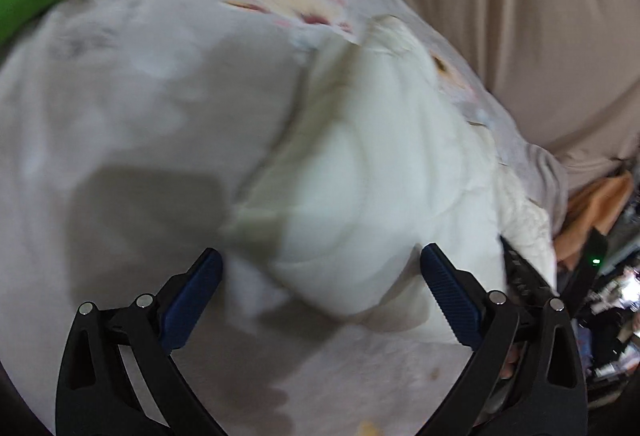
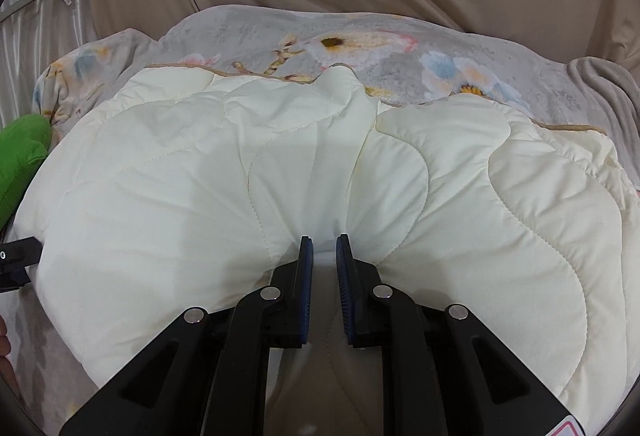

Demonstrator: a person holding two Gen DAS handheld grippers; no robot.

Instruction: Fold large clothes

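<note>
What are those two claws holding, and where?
The right gripper pinches the cream quilted blanket at a bunched near edge. The left gripper is open, holding nothing.

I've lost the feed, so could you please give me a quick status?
Right gripper shut on cream quilt, fabric bunched. Left gripper open, hovering over quilt's near edge. Green item at quilt's left side.

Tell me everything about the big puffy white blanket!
The white quilt is cream-colored, soft and padded, with wavy stitched lines and a thin tan edge. It lies bunched and rumpled on a gray flowered bedsheet, with a green thing beside it. The right gripper pinches a gathered fold of it between its blue fingers, so creases fan out from there. The left gripper is open, the quilt between its fingers in a blurry view.
</note>
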